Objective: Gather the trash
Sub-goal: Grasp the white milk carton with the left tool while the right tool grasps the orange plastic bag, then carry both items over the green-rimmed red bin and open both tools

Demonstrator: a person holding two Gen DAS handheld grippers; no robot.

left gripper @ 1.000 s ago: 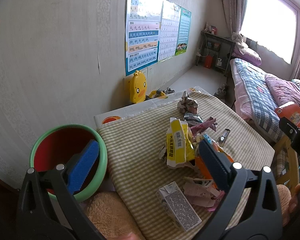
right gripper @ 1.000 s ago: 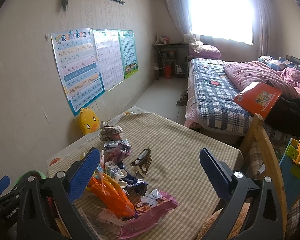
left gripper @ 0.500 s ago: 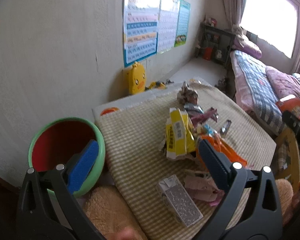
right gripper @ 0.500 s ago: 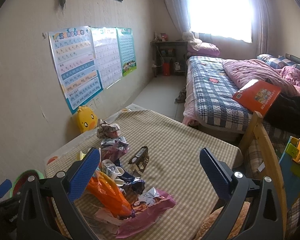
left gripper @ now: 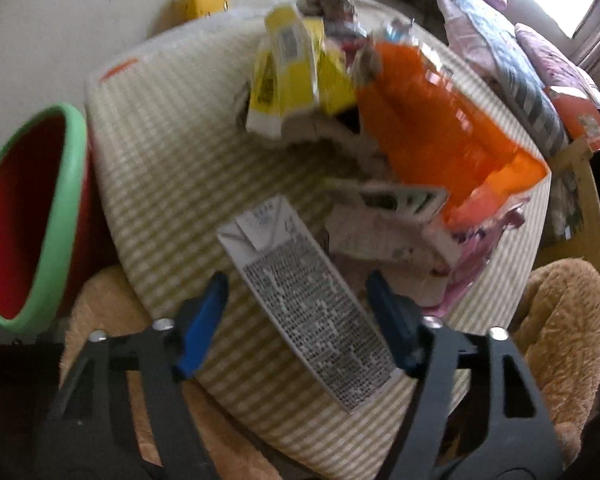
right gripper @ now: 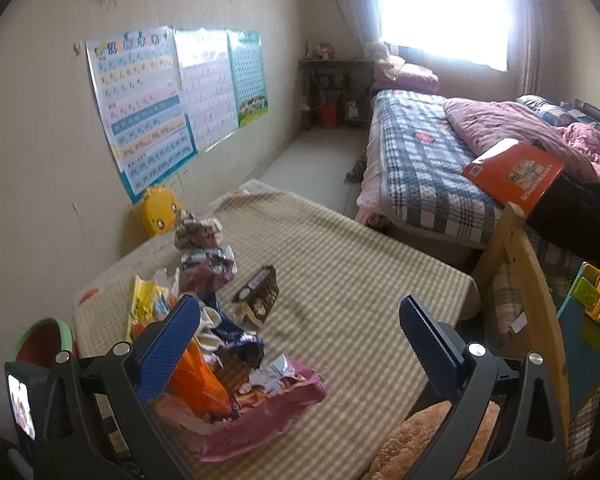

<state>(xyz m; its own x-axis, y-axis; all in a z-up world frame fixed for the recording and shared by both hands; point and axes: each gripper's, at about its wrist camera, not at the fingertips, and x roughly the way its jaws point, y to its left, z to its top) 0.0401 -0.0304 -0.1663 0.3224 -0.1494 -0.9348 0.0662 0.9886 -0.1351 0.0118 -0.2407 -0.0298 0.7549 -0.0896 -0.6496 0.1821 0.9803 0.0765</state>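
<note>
A pile of trash lies on the table's checked cloth (left gripper: 172, 152). At its near edge is a grey-printed white drink carton (left gripper: 300, 304), flat on the cloth. My left gripper (left gripper: 296, 284) points steeply down over it. Its jaws are closing with the carton between them, and a gap still shows at the left blue pad (left gripper: 204, 312). Behind the carton lie a yellow box (left gripper: 292, 76), an orange bag (left gripper: 432, 132) and crumpled papers. My right gripper (right gripper: 300, 312) hangs open above the cloth, with a pink wrapper (right gripper: 268, 412) and the orange bag (right gripper: 196, 380) by its left finger.
A red bin with a green rim (left gripper: 66, 200) stands left of the table. Brown plush (left gripper: 560, 312) lies at the table's near edge. A yellow duck toy (right gripper: 160, 212) sits by the wall. A wooden chair (right gripper: 528, 264) and a bed (right gripper: 420, 160) are to the right.
My left gripper has dropped toward the table and tipped downward over the white carton, and its jaws have narrowed around it. The right gripper has sunk slightly and stays open.
</note>
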